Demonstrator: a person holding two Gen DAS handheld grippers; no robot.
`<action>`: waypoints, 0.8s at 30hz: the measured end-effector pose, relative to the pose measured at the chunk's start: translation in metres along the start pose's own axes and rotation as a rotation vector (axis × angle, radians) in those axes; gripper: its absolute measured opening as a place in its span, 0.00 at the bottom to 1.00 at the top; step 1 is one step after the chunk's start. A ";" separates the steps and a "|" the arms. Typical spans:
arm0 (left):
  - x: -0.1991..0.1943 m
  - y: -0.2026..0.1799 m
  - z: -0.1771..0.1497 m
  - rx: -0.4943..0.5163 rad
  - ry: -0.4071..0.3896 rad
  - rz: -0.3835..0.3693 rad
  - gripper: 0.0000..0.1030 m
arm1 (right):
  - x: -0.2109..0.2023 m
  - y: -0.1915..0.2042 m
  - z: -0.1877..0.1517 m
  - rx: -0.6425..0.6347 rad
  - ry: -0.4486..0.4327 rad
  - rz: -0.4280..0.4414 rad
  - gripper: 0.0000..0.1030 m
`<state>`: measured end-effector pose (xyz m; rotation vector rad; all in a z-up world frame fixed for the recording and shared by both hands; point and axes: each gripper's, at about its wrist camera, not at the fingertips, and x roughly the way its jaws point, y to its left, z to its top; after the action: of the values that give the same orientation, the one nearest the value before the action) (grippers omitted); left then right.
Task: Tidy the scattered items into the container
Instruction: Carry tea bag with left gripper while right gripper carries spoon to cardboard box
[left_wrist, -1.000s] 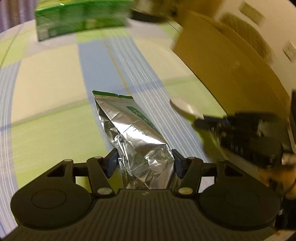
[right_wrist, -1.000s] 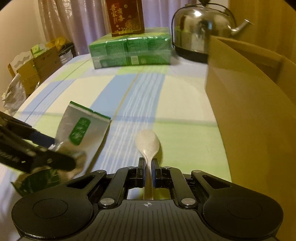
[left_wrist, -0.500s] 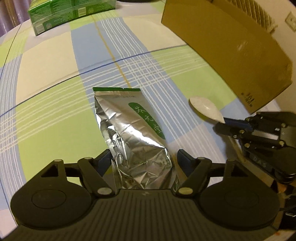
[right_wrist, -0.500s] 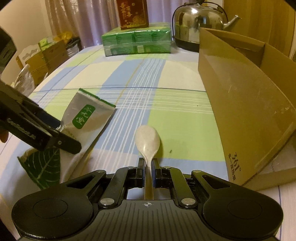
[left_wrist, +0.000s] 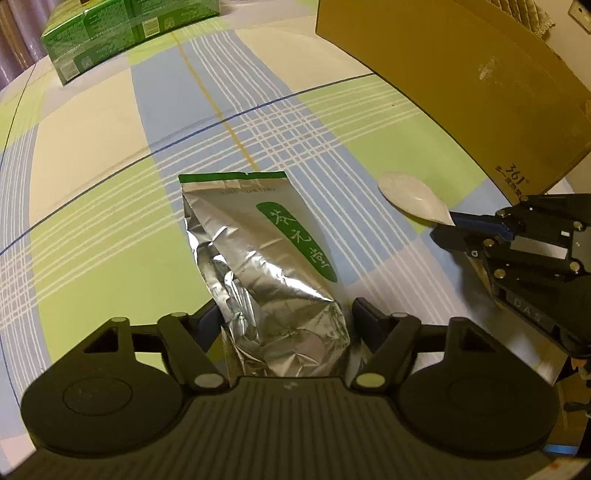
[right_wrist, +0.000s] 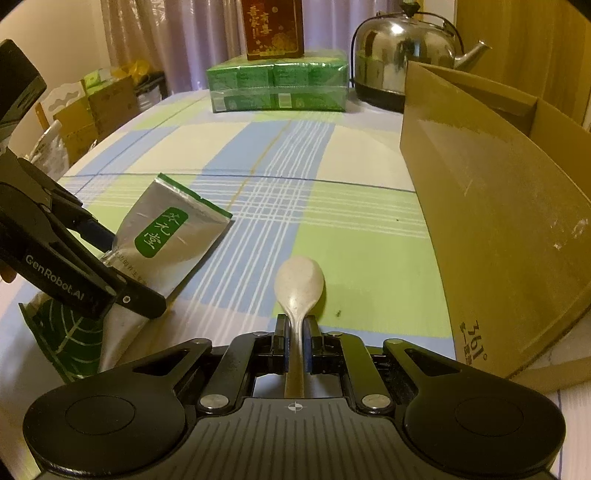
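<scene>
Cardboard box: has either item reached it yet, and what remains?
Nothing visibly sits in the cardboard box yet. In hand: the right gripper clamps the white spoon; the left gripper straddles the foil pouch. Left: carrying both into the box.

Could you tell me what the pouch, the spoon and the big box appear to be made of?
Pouch: crinkled silver foil, shiny, sharp creases catching light.
Spoon: off-white with fine speckles, matte; probably plastic or melamine.
Box: plain brown cardboard, dull and scuffed.

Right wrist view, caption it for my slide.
Right gripper shut on pale plastic spoon, beside open brown cardboard box.
</scene>
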<state>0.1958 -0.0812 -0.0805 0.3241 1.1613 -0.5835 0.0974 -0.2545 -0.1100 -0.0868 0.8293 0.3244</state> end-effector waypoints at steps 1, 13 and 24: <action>-0.001 -0.001 -0.001 0.004 -0.005 0.001 0.61 | 0.000 0.001 0.000 -0.003 -0.001 -0.003 0.05; -0.023 -0.024 -0.010 0.110 -0.008 -0.016 0.47 | -0.016 0.000 0.001 0.020 -0.008 0.008 0.04; -0.020 -0.029 -0.025 0.085 0.021 0.015 0.61 | -0.032 0.001 -0.007 0.050 -0.003 0.015 0.04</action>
<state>0.1549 -0.0864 -0.0700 0.4122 1.1556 -0.6185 0.0724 -0.2633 -0.0911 -0.0334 0.8348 0.3175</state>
